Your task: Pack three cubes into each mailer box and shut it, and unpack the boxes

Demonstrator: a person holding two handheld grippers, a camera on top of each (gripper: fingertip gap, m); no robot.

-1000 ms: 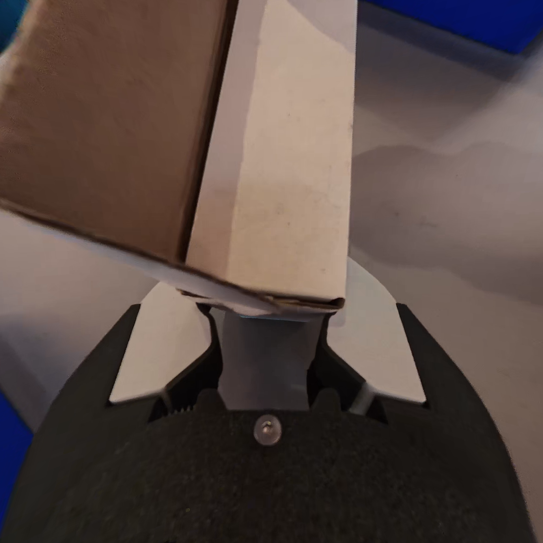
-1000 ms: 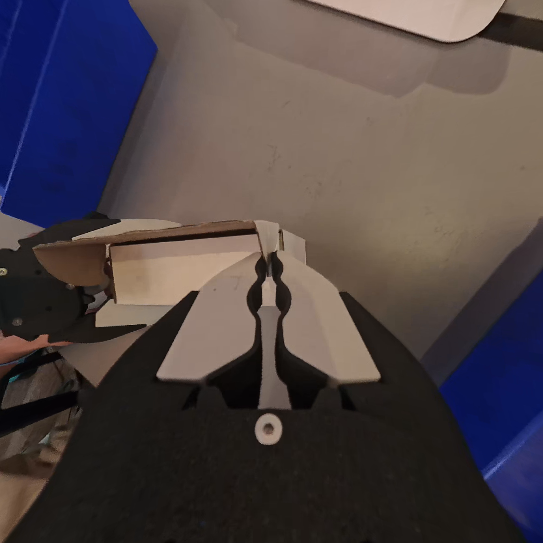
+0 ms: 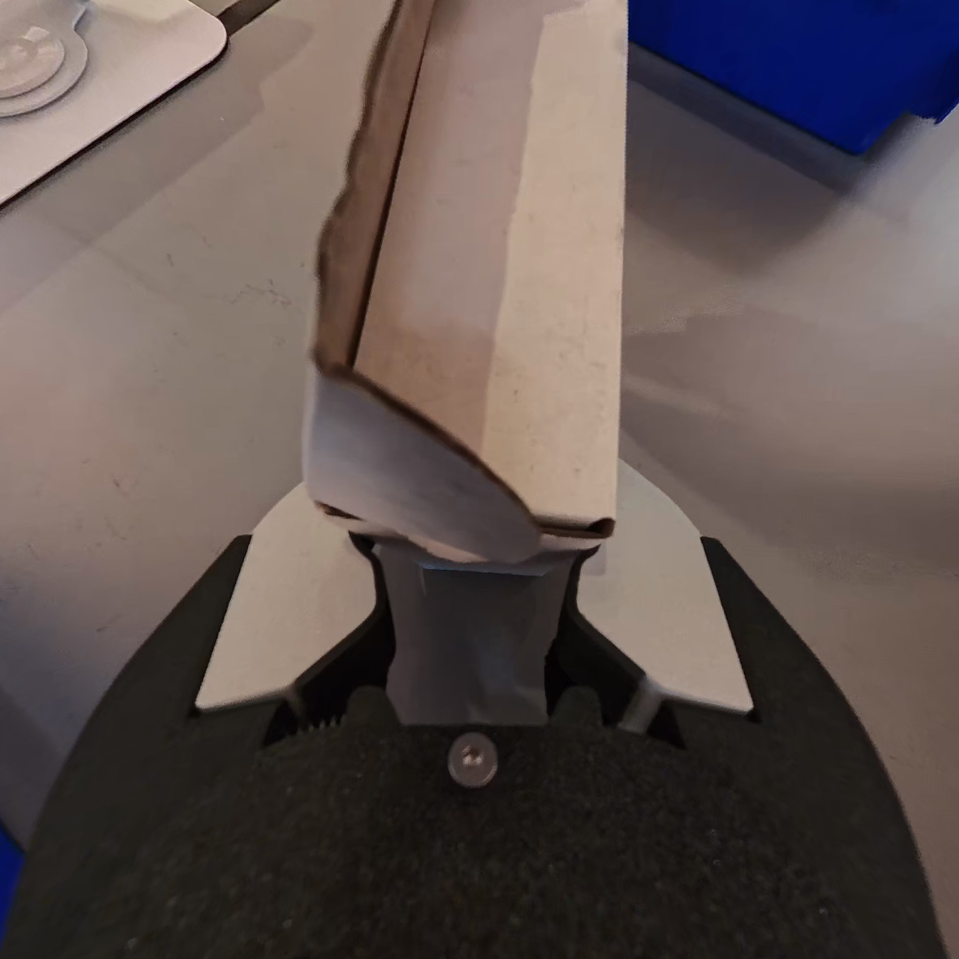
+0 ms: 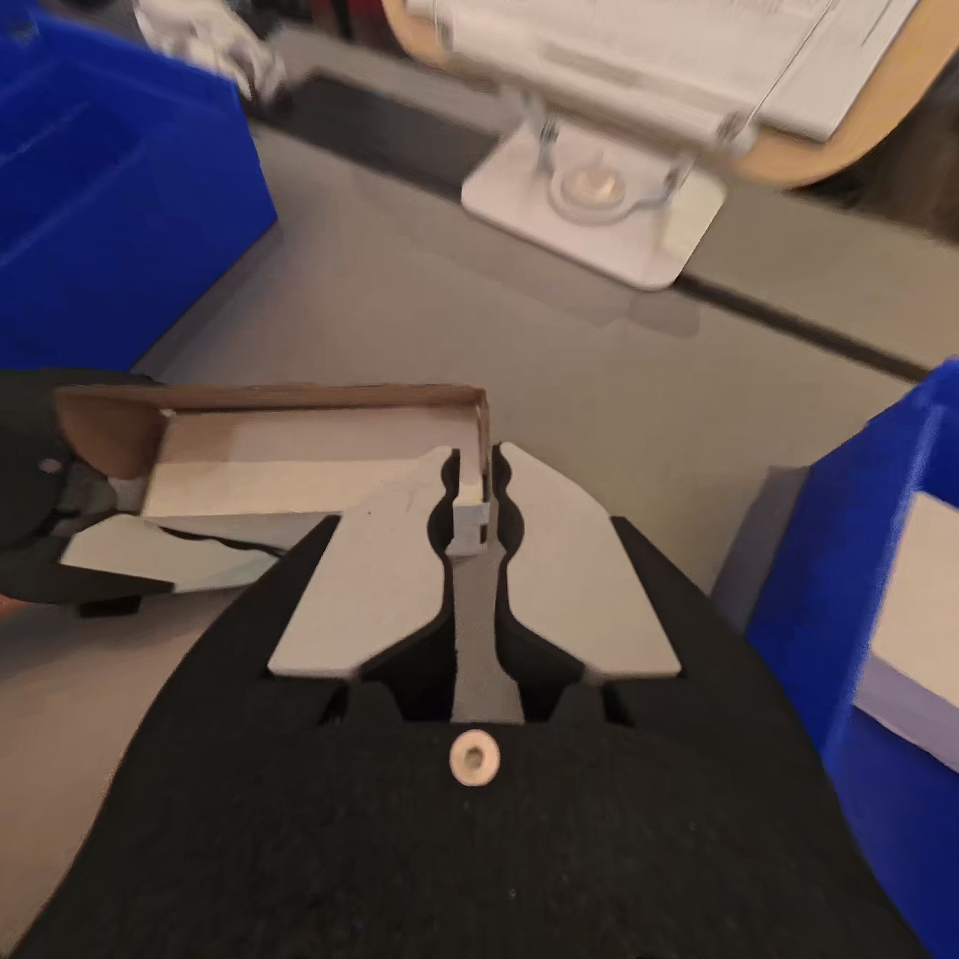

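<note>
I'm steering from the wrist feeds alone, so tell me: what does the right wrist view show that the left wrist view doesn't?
Only the right wrist view shows the right tool pinching a corner flap of the mailer box, the left tool at the box's far end, a second blue bin holding something white, and the stand's upper part with a tan-edged board. Only the left wrist view shows the box end-on in the left tool, a curved flap hanging loose. Both show the box, grey table, white stand base and a blue bin.
</note>
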